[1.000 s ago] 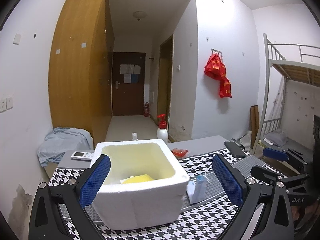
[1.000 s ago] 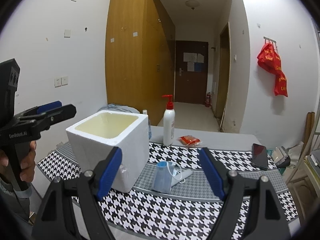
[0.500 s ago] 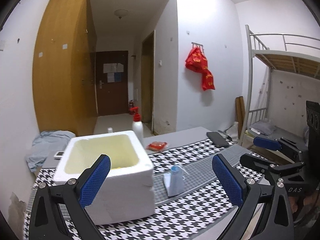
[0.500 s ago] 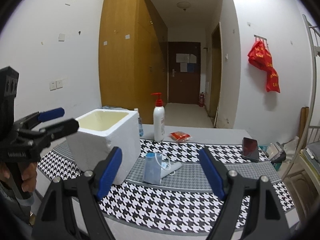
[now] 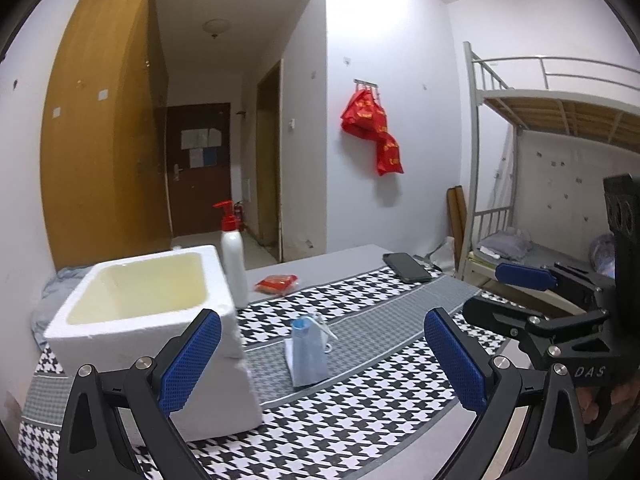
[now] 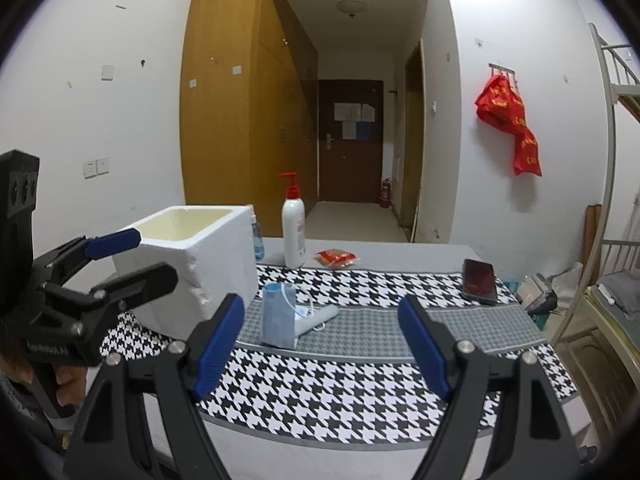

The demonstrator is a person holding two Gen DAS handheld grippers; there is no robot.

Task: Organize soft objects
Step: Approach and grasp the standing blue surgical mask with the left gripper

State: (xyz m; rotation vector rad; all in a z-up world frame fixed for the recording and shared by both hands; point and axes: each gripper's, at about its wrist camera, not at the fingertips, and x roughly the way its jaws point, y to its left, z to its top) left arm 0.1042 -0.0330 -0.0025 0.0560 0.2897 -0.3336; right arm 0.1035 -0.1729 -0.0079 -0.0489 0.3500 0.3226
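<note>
Both tools, left (image 5: 320, 364) and right (image 6: 322, 344), gape empty; the view has swung from the box (image 5: 152, 320) toward the mask (image 5: 306, 356) at 12 o'clock, likely next.

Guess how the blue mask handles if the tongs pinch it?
The mask is probably floppy: thin folded fabric, propped up and leaning. Likely very light, so a push may slide or topple it. Its loose ear loops might snag or dangle.

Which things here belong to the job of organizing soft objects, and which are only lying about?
For the job:
- face mask
- foam box
- left gripper
- right gripper

Lying about:
- pump bottle
- red packet
- phone
- small bottle
</note>
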